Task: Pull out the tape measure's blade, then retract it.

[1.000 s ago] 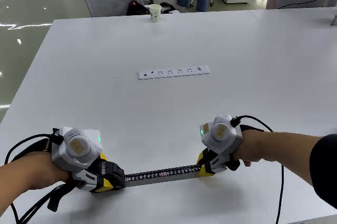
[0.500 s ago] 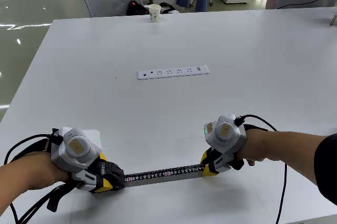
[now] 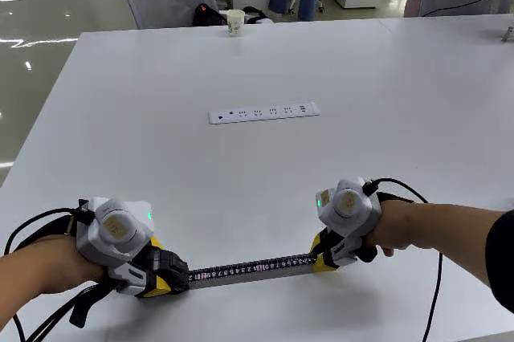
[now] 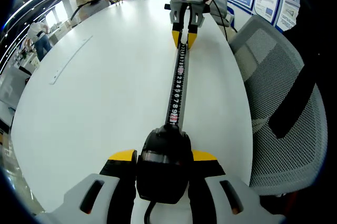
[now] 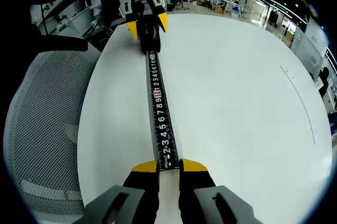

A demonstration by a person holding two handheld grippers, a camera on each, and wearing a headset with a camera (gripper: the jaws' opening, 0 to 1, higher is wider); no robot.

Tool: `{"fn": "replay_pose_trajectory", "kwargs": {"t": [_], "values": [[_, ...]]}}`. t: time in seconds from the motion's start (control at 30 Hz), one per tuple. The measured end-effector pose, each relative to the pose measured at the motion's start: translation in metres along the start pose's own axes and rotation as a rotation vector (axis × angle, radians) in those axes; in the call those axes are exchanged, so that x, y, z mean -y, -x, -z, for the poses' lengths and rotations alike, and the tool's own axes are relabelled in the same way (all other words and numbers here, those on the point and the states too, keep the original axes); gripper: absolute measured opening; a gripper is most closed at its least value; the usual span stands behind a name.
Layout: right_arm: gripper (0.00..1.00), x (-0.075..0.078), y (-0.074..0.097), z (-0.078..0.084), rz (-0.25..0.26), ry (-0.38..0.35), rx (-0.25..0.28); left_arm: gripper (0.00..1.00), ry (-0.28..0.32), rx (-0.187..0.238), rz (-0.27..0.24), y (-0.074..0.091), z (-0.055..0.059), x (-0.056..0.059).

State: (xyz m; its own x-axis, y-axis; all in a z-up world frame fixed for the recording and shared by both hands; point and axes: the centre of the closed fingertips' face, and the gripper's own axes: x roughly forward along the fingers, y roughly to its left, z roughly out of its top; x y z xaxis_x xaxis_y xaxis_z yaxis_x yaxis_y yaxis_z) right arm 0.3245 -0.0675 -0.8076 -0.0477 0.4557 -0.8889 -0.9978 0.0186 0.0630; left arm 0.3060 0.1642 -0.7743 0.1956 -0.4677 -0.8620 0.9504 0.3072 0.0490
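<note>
Head: your left hand-held gripper (image 3: 158,265) pins the case (image 3: 173,268) on the tabletop (image 3: 241,181), blade (image 3: 249,266) stretched to the right hand-held gripper (image 3: 320,254) | Left: jaws clamped round case | Right: jaws pinch blade tip | Step: likely pull-out; next, ease the tip back slowly.

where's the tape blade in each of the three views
Head view: blade low centre, stretched between left gripper and right gripper.
Left gripper view: blade up the middle from the black case.
Right gripper view: blade up the middle toward that case.
Shared landmark: the black case.
</note>
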Motion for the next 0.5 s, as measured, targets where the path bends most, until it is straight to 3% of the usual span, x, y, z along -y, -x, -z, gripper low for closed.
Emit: {"fn": "replay_pose_trajectory", "kwargs": {"t": [0.5], "values": [[0.10, 0.0011, 0.0048, 0.0075, 0.000, -0.002, 0.000, 0.32, 0.000, -0.001, 0.000, 0.0004, -0.0005, -0.0003]]}}
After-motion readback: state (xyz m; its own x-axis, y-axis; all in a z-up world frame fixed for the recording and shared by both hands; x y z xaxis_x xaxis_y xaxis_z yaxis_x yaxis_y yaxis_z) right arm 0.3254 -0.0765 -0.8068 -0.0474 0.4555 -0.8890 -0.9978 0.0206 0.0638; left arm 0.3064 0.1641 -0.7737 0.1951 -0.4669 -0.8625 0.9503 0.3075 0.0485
